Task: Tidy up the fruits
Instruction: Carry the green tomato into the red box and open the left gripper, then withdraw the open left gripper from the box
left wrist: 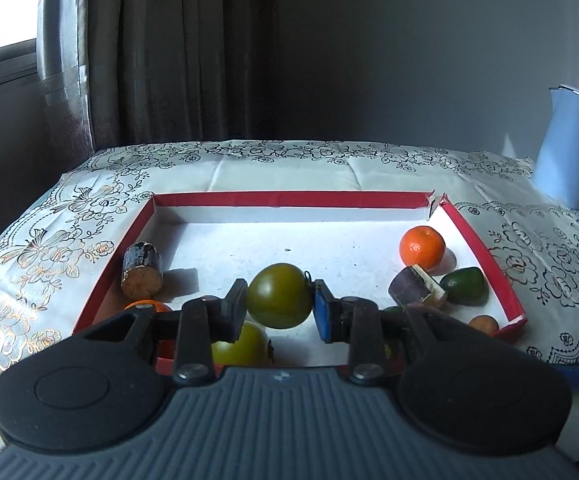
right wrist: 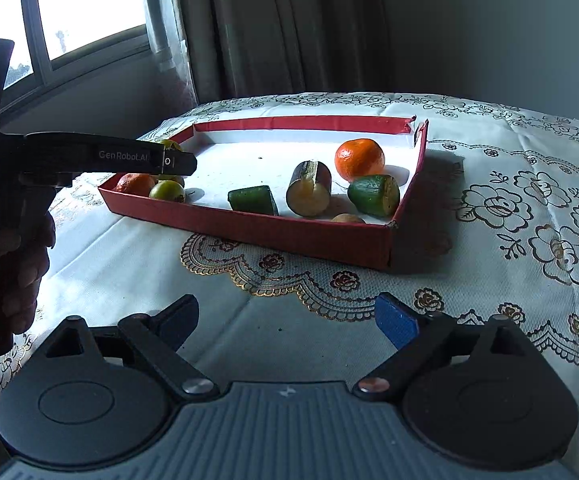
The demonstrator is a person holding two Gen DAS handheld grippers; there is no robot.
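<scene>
Left wrist view shows the left tool [left wrist: 280, 307] clamped on a smooth, round green fruit [left wrist: 279, 295], one dark pad and one blue pad pressing its sides, holding it just above the white floor of a shallow red cardboard tray [left wrist: 289, 199]. A second green fruit [left wrist: 245, 344] lies right beneath it, near the tray's front edge, with a glossy orange [left wrist: 147, 305] partly hidden behind the left finger. By the tray's left wall rests a short cylinder of dark, rough-skinned cane [left wrist: 142, 271], its cut end fibrous and tan. On the right side sit a dimpled mandarin [left wrist: 422, 247], another cane stub [left wrist: 416, 286] with purple skin, a wedge-shaped green piece [left wrist: 464, 286] and a small tan round fruit [left wrist: 483, 323]. The tray stands on a bench covered with a creased white cloth [left wrist: 289, 168] printed in black and gold flowers; a pale blue kettle [left wrist: 569, 148] stands at the far right.

Right wrist view shows the right tool [right wrist: 287, 322] spread wide with nothing between its pads, hovering low over the cloth [right wrist: 529, 216] in front of the tray [right wrist: 249, 230]. The left tool's arm [right wrist: 125, 158] reaches level across the tray's left corner from a hand [right wrist: 25, 264] at the frame edge.
</scene>
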